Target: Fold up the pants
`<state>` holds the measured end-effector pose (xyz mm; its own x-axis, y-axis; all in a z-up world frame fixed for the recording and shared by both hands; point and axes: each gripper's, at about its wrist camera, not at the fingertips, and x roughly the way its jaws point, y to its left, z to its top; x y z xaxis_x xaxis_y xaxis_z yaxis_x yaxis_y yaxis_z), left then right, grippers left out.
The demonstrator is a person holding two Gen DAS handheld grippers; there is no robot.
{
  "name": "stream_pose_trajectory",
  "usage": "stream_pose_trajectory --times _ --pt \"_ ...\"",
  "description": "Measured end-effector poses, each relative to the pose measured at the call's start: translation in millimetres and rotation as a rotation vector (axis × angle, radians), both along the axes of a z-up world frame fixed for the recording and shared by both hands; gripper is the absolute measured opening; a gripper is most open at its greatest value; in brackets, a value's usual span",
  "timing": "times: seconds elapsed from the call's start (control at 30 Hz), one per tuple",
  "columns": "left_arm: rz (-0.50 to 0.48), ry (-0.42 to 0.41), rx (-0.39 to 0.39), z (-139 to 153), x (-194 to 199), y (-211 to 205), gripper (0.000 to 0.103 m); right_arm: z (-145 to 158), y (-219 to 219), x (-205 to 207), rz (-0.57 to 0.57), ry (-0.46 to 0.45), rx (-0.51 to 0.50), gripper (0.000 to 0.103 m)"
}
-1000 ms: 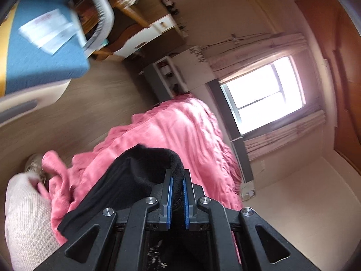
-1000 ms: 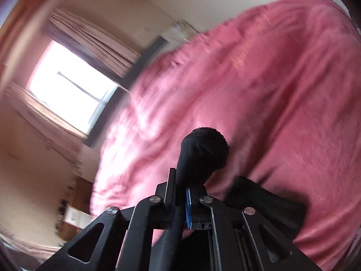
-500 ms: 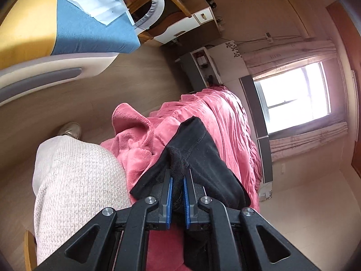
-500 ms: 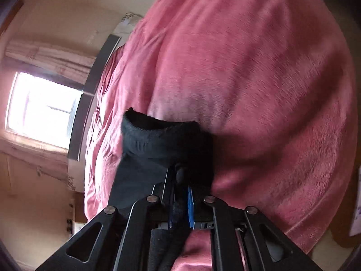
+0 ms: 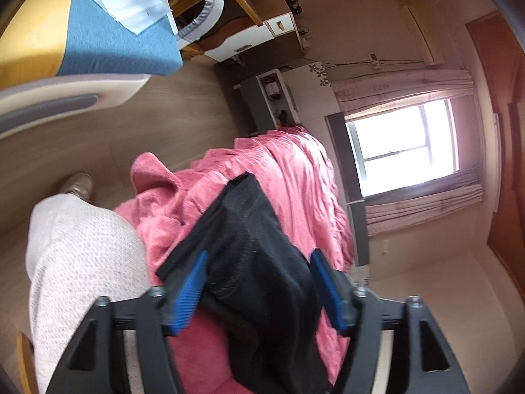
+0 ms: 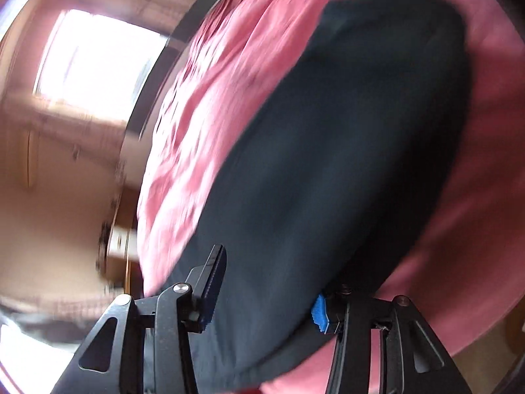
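Observation:
The black pants [image 5: 252, 246] lie on a pink blanket [image 5: 295, 170] spread over a bed. In the left wrist view my left gripper [image 5: 257, 282] is open, its blue pads [image 5: 188, 290] standing wide apart on either side of the pants' near end. In the right wrist view, which is blurred, the pants [image 6: 344, 151] spread as a broad dark shape over the blanket [image 6: 210, 92]. My right gripper [image 6: 265, 289] is open too, with the cloth lying between its fingers.
A person's leg in a cream knit [image 5: 82, 269] stands left of the bed, with a shoe [image 5: 78, 185] on the wooden floor. A blue and yellow mattress [image 5: 98, 32], a grey shelf unit [image 5: 272, 98] and a bright window [image 5: 407, 147] lie beyond.
Both grippers were shut on the pants and have opened, letting the cloth go. The pants now lie spread on the blanket. The right view has swung and is blurred.

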<state>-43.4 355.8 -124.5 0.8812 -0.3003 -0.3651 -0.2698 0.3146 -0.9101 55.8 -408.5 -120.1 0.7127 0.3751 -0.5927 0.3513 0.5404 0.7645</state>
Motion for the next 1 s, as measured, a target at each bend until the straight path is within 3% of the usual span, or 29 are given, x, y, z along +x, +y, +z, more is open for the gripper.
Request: stream_pose_trajectory --times 0.2,0.37,0.53,0.57,0.6,0.63,0.67,0.73,0.9,1.0 --pt "-0.029 0.010 0.057 11 6 -3 0.073 -16 110 13 0.315 0.036 0.062 0.049" --pt "-0.057 0.042 0.119 13 16 -5 0.077 -33 189 9 0.547 0.045 0.192 0.053" --pt "-0.093 0.083 0.121 10 36 1 0.073 -45 231 21 0.583 0.038 0.256 0.053" --pt "-0.098 0.086 0.109 10 39 3 0.069 -49 237 20 0.580 0.050 0.275 0.048" --pt "-0.102 0.082 0.105 11 41 4 0.056 -51 240 24 0.579 0.057 0.281 0.040" --pt "-0.103 0.088 0.122 12 42 5 0.030 -51 244 21 0.585 0.053 0.266 0.017" --pt "-0.105 0.105 0.167 16 44 5 0.015 -48 248 22 0.592 0.046 0.228 0.007" --pt "-0.123 0.095 0.234 28 44 5 0.010 -36 244 24 0.577 -0.017 0.215 0.007" --pt "-0.209 -0.052 0.311 73 38 -1 0.008 17 219 18 0.539 -0.224 0.294 0.007" --pt "-0.248 -0.078 0.383 84 25 -5 0.008 28 212 10 0.597 -0.252 0.262 0.007"
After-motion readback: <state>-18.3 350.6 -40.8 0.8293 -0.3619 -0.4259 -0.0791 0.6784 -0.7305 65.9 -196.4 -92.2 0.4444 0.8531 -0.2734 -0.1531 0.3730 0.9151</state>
